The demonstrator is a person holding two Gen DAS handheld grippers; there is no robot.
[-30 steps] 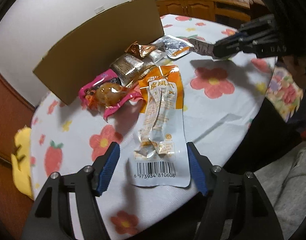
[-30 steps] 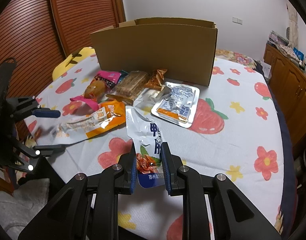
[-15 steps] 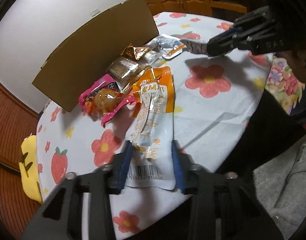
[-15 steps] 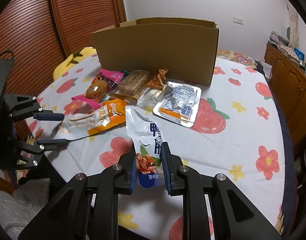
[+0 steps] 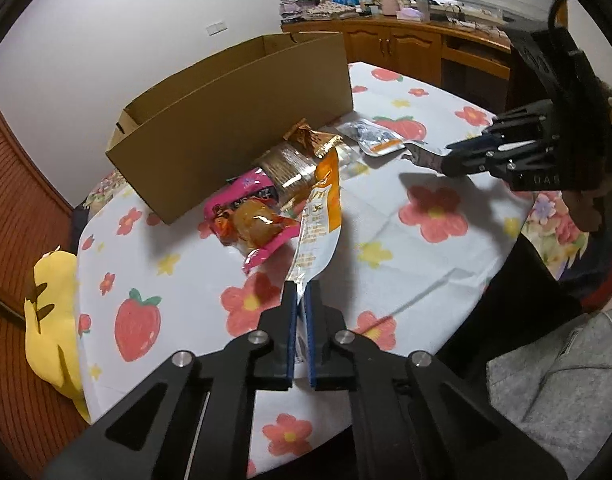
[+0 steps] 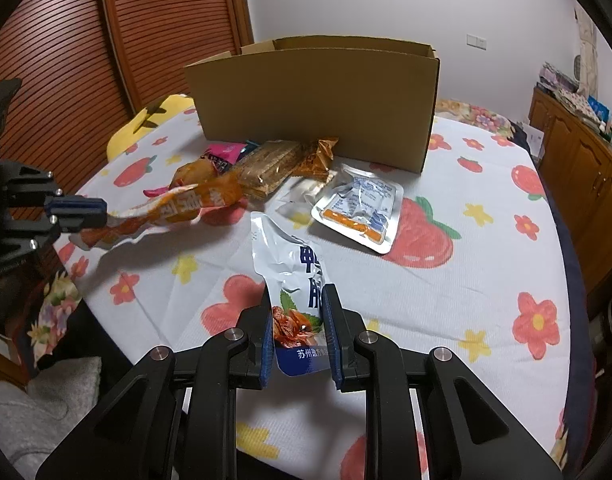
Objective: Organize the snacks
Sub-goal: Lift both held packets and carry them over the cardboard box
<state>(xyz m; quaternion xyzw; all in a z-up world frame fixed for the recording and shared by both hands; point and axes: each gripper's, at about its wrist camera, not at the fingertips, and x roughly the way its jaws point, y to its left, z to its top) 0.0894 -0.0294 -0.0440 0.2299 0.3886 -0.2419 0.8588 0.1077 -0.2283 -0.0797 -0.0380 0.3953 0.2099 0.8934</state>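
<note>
Left claw (image 5: 302, 292): pads pressed together on the bottom seam of the orange pouch (image 5: 320, 216), which hangs lifted off the bench (image 5: 406, 248), its upper end near the pile. Right claw (image 6: 298, 320): jaws narrowed onto the lower sides of the white-and-blue pouch (image 6: 294, 268), which bows upward between the pads, its far end close to the bench. Both pouches are thin sealed film, judged light, limp and somewhat slick; each sags and creases under its own contents, so a hold on the flat end seam, clear of the filled middle, should be the most secure, and a loose pinch could let the film slide out. Beyond the claws, the remaining snacks lie in a cluster on the flowered cloth: a pink packet (image 5: 242, 200) with an amber sweet showing, a clear-wrapped brown biscuit pack (image 6: 268, 168), a crinkled gold-orange wrapper (image 6: 318, 156), and a silver tray pack (image 6: 360, 208) lying flat just to the side. Behind them, touching or nearly touching the pile, stands the open cardboard box (image 6: 314, 100), the probable destination. A yellow cushion (image 5: 52, 320) sits at the bench edge.
</note>
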